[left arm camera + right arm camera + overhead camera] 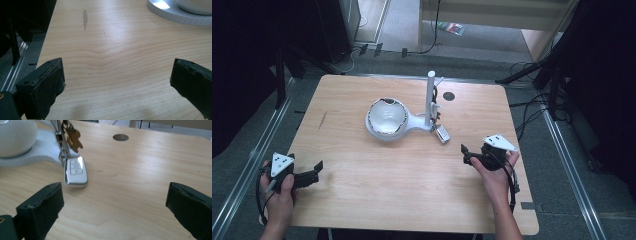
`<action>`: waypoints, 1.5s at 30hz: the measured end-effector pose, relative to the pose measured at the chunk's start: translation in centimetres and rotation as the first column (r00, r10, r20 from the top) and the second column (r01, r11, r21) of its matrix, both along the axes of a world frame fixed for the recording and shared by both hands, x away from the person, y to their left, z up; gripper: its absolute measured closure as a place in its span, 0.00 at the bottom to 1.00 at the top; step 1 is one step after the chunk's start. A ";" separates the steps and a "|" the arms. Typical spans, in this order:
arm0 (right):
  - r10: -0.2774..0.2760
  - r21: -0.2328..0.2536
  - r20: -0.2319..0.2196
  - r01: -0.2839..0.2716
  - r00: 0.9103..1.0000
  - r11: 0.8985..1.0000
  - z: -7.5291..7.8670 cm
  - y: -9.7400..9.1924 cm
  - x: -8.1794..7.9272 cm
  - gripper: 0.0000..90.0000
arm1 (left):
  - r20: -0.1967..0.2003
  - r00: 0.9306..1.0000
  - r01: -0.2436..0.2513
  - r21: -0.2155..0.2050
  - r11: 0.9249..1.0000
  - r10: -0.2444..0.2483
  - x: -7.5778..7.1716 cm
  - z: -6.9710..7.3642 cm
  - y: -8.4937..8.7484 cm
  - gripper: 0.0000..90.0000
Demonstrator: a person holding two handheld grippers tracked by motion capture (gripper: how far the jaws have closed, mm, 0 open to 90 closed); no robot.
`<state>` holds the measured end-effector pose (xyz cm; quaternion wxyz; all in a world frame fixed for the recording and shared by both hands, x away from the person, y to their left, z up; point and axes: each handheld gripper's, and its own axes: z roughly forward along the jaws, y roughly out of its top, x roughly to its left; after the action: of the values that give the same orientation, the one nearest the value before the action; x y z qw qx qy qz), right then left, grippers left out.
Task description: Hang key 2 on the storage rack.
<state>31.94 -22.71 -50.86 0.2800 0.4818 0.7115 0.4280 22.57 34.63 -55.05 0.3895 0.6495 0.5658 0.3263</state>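
Note:
A white stand (412,122) sits mid-table, carrying a round white bowl (387,117) and an upright post (430,95). A silver key fob (442,133) lies on the wood at the post's foot, joined to a key ring with a brown gingerbread charm (74,138). In the right gripper view the fob (75,171) lies ahead and left of my right gripper (115,197), whose jaws are open and empty. My right gripper (465,154) is a short way right of the fob. My left gripper (316,171) rests at the front left, open (117,72) over bare wood.
The wooden table (412,190) has a round cable hole (448,96) near its far edge and a grey smear (85,18) at the left. Cables and dark stands line the floor around it. The stand's base rim (172,13) lies far ahead of the left gripper.

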 end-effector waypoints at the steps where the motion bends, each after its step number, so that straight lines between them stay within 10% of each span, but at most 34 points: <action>1: -0.006 -0.001 -0.002 0.006 1.000 1.000 -0.2 -0.3 -0.3 0.00 | 0.000 1.000 0.000 0.000 1.000 0.000 0.0 0.0 0.0 0.00; 30: -0.178 0.066 0.004 0.177 0.984 0.982 -3.4 -10.9 -8.2 0.00 | 0.002 1.000 0.000 0.008 1.000 0.000 0.0 0.0 -0.1 0.00; 45: -0.200 0.068 0.029 0.198 0.979 0.978 -3.6 -11.5 -9.3 0.05 | 0.000 1.000 0.006 0.007 1.000 -0.006 0.0 0.0 -0.1 0.00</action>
<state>22.68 -34.17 -54.51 0.3182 0.5518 0.6403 0.4293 22.56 34.54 -55.05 0.3880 0.6526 0.5626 0.3272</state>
